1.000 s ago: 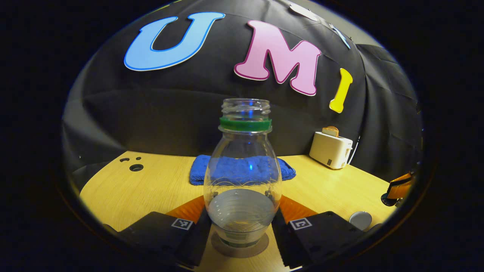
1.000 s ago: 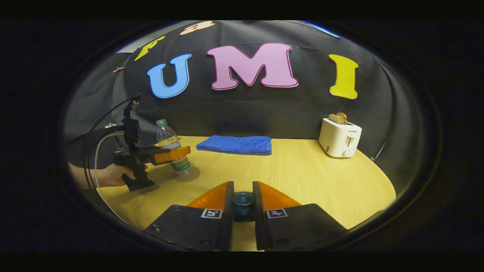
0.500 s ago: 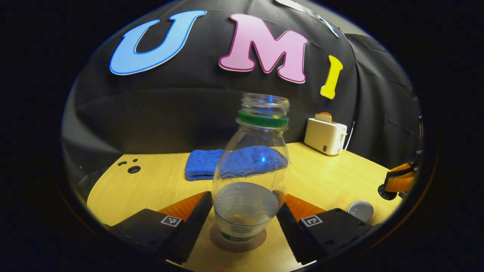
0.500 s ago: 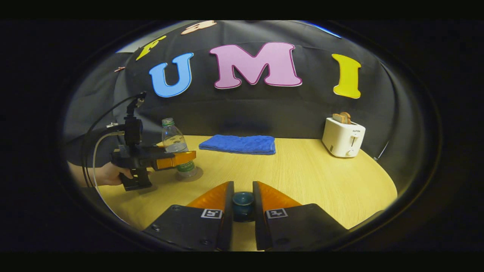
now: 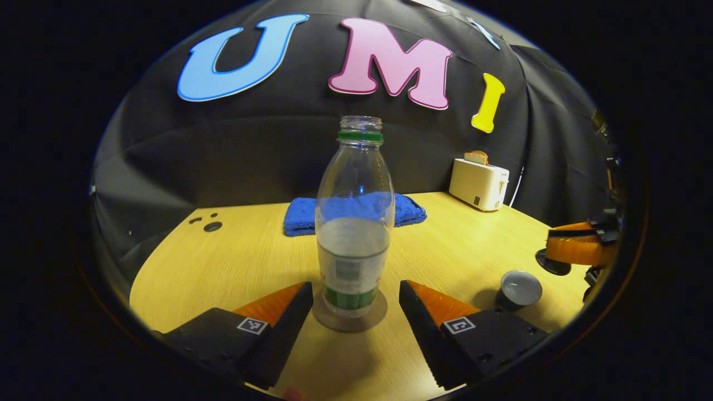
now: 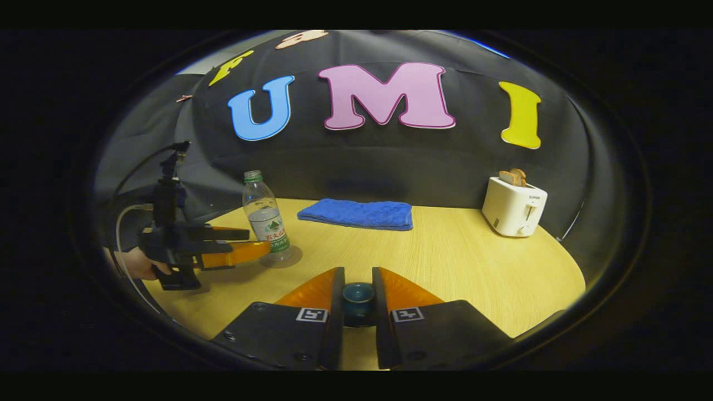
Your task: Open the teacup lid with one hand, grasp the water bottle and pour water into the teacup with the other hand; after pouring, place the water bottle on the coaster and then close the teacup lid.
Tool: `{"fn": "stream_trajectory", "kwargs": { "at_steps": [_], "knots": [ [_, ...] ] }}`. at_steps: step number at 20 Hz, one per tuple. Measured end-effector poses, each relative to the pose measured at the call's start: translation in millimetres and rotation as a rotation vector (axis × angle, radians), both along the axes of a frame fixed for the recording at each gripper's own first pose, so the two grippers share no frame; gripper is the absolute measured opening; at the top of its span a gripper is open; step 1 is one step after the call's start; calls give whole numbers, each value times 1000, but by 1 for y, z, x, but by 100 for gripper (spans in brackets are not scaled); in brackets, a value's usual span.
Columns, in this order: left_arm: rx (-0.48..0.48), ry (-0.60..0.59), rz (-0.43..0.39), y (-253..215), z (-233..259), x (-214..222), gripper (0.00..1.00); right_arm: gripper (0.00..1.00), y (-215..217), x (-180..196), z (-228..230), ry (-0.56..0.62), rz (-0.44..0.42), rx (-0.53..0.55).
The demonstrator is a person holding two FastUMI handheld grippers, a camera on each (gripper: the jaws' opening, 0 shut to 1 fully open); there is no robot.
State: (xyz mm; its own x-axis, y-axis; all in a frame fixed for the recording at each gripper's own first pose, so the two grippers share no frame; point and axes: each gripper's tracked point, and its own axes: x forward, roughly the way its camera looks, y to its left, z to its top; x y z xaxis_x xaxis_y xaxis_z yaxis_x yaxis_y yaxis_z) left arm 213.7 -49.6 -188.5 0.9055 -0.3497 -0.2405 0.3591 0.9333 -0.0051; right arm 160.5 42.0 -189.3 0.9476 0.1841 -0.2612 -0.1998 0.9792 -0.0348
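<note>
The clear water bottle [image 5: 352, 223], uncapped with a green neck ring and partly full, stands upright on the round brown coaster [image 5: 334, 322]. My left gripper [image 5: 353, 292] is open, its fingers set back on either side of the bottle's base without touching it. In the right gripper view the bottle [image 6: 266, 217] stands on the coaster [image 6: 289, 257], with the left gripper [image 6: 239, 245] and the hand [image 6: 136, 264] holding it to the left. My right gripper [image 6: 358, 273] is shut on the dark knob of the teacup lid [image 6: 358, 298]. The open teacup [image 5: 519, 288] sits to the right, near the right gripper [image 5: 579, 248].
A folded blue towel [image 6: 356, 214] lies at the back of the wooden table [image 6: 445, 262]. A white toaster [image 6: 513, 206] with bread stands at the back right. Small holes [image 5: 211, 226] mark the table's far left corner.
The left gripper opened, let go of the bottle on the coaster and drew back from it. The right gripper stayed put with the lid.
</note>
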Motion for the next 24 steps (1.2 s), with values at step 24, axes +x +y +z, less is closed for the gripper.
{"fn": "stream_trajectory", "kwargs": {
  "at_steps": [24],
  "knots": [
    [-207, 75, 187, 64, 12, -83, 95, 37, 12, 14, -57, 7, 73, -86]
  ]
}}
